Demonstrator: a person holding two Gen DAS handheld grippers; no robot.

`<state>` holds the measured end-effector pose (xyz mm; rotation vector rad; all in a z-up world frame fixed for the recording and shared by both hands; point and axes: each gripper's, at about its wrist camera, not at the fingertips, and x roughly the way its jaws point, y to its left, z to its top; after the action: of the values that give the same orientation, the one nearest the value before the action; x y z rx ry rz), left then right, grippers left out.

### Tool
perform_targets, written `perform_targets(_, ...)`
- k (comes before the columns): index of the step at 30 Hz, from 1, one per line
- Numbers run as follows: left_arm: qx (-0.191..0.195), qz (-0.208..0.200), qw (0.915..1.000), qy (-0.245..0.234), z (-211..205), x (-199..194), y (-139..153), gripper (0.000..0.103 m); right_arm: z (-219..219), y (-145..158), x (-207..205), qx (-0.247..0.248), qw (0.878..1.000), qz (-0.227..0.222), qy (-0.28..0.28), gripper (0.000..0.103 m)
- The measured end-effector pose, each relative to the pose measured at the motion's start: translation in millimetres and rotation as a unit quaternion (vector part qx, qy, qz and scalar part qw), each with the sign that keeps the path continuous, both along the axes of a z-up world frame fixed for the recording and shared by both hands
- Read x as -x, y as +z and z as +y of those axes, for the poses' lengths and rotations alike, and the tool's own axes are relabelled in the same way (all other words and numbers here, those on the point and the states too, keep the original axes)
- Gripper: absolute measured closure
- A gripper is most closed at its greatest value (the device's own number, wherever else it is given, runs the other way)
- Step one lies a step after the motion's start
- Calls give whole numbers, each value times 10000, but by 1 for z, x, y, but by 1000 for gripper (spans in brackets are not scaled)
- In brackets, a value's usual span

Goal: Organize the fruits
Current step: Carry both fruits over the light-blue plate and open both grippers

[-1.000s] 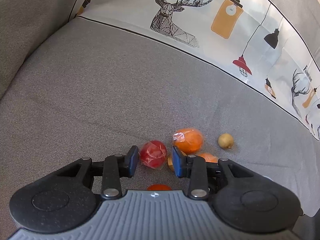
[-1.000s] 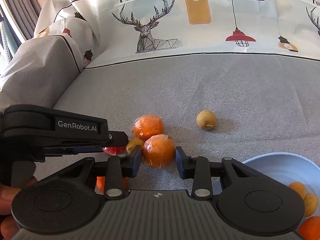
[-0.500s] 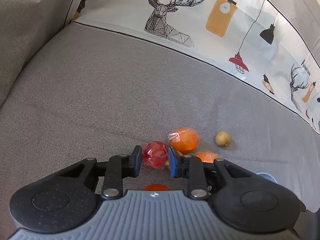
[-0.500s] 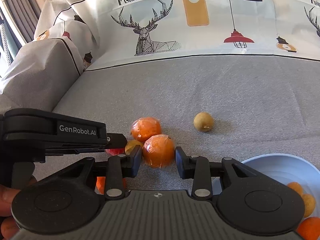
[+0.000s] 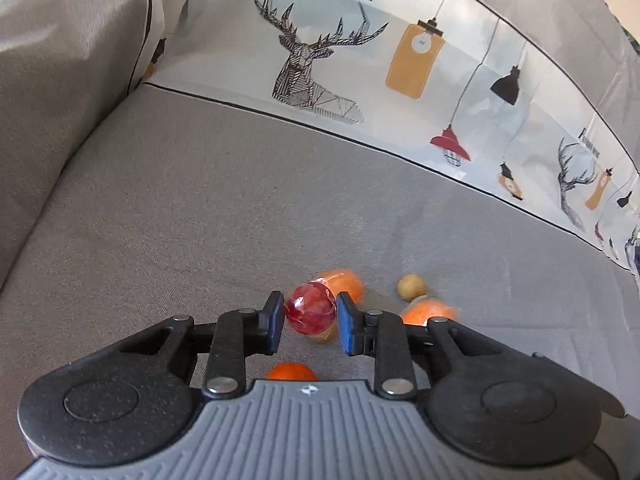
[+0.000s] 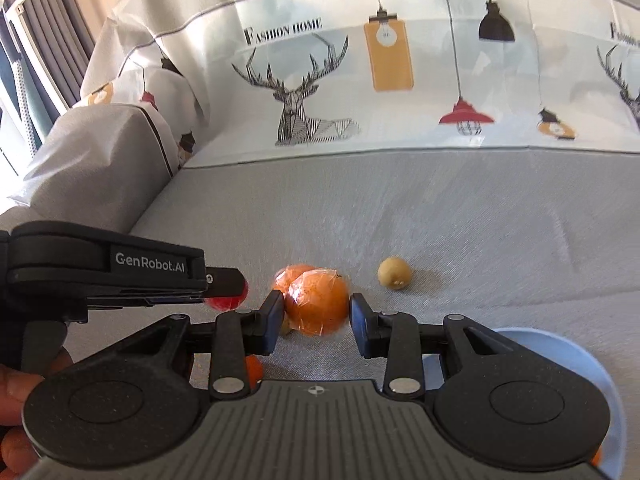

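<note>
Sofa seat (image 5: 200, 208): soft, sloping grey fabric; anything you drop rolls.
Left gripper (image 5: 310, 322): clamps your film-wrapped red fruit (image 5: 311, 314); slippery.
Right gripper (image 6: 317, 312): pinches wrapped orange (image 6: 318, 304), seemingly touching its neighbour (image 6: 290, 274).

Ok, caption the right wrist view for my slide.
Right tongs grip a wrapped orange above the grey sofa.

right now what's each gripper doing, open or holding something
left gripper: closed on the red plastic-wrapped round fruit
right gripper: closed on the orange plastic-wrapped round fruit

A grey sofa seat (image 5: 240, 208) meets a deer-and-lamp printed backrest cover (image 6: 400, 80); dark curtains (image 6: 60, 20) hang left.
</note>
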<state>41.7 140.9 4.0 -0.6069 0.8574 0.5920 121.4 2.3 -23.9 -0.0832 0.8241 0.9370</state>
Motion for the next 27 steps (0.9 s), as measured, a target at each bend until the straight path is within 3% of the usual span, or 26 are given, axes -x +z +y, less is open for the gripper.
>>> perform_targets(6,-27,-30,9999,-149,-12,3,10,72,-20,19,4,41,9998,-215,-36,65)
perform_targets(13,-170,35,9977,-658,-40,-6,12,72,-53,35,1,89,9990,-407,-187,65)
perform_targets(21,-172,44,9953,-948,-53,-12,8,72,-86,36,-9,251,9974,-543,-403,65)
perform_targets(27,-211,-14,9892,-1447,-67,-18,8,72,-116,36,-21,318,9957,-551,-673,65)
